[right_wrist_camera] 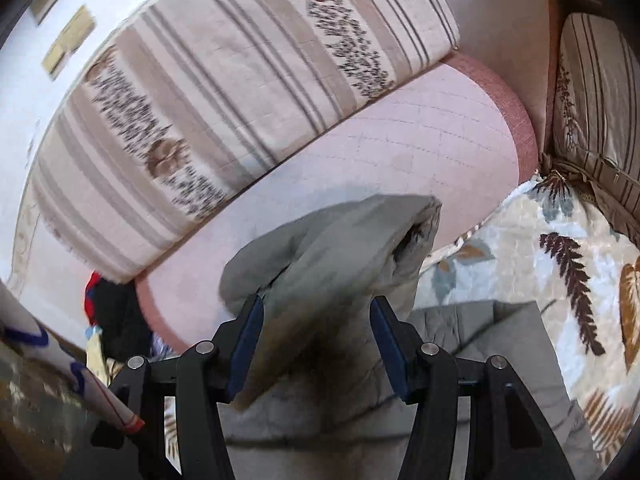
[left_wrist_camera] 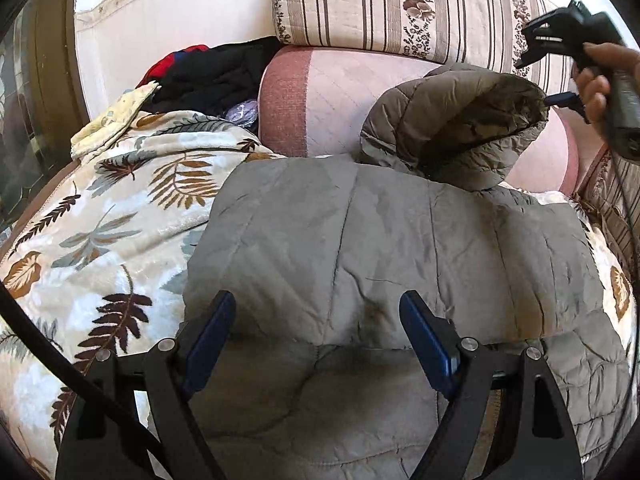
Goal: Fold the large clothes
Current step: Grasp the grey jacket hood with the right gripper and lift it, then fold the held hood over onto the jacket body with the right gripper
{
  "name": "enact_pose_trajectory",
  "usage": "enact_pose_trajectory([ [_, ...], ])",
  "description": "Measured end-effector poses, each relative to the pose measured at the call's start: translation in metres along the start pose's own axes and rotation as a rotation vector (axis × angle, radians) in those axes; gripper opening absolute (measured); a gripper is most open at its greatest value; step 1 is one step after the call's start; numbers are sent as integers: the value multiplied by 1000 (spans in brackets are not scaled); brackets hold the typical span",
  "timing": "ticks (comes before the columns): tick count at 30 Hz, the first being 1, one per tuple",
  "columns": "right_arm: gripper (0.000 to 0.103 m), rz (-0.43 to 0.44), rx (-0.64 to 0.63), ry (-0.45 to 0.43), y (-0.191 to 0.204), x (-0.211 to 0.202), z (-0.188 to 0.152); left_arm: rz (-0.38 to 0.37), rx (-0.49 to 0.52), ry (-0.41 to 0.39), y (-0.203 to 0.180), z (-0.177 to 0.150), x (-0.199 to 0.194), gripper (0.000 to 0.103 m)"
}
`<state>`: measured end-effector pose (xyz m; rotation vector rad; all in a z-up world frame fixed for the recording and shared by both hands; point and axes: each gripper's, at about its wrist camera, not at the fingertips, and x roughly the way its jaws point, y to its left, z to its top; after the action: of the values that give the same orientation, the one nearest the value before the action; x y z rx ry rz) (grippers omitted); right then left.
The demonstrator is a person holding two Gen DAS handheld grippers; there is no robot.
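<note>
Folding grey jacket (left_wrist_camera: 360, 240) on leaf-print blanket (left_wrist_camera: 100, 232), sides look tucked in; right tool (right_wrist_camera: 316, 344) gripping raised hood (right_wrist_camera: 344, 248); left tool (left_wrist_camera: 316, 336) open over jacket body; hood fold and final halving left

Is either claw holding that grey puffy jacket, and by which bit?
The right claw grips the jacket's hood near its rim. The left claw stands open over the jacket, holding nothing.
</note>
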<state>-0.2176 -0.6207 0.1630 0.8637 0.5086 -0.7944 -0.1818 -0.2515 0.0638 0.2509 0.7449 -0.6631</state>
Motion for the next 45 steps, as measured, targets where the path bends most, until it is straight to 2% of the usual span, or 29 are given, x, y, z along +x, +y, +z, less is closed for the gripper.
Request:
enact_pose_trajectory([
  [3, 59, 33, 50, 5, -12, 17, 11, 4, 13, -8, -2, 1, 2, 83],
  [4, 56, 38, 52, 12, -14, 21, 11, 5, 14, -8, -2, 1, 3, 83],
  [6, 19, 70, 28, 30, -14, 25, 9, 6, 12, -3, -2, 1, 7, 83],
  [9, 11, 107, 3, 11, -17, 15, -2, 10, 6, 4, -2, 0, 8, 83],
  [13, 9, 180, 7, -8, -24, -19, -19, 7, 1, -9, 0, 2, 2, 83],
  [18, 8, 287, -21, -37, -18, -81, -47, 5, -15, -20, 5, 3, -3, 83],
  [23, 8, 365, -89, -50, -9, -146, -98, 3, -33, -35, 10, 5, -9, 83],
  [28, 8, 382, -138, -28, -14, -176, -157, -5, -59, -58, 15, 9, -14, 83],
  [32, 8, 340, -158, 18, -31, -165, -206, -27, -84, -97, 20, 11, -21, 83],
  [35, 8, 276, -150, 124, -51, -127, -244, -69, -86, -101, 16, 11, -19, 83],
  [37, 8, 249, -122, 171, -64, -104, -259, -113, -89, -88, 11, 10, -13, 83],
  [41, 8, 232, -91, 236, -79, -74, -279, -222, -126, -1, -2, 2, 17, 83],
  [43, 8, 231, -104, 239, -82, -70, -285, -207, -100, 3, -11, -1, 23, 83],
  [45, 8, 225, -117, 238, -85, -69, -287, -133, -7, -7, -28, -5, 29, 83],
])
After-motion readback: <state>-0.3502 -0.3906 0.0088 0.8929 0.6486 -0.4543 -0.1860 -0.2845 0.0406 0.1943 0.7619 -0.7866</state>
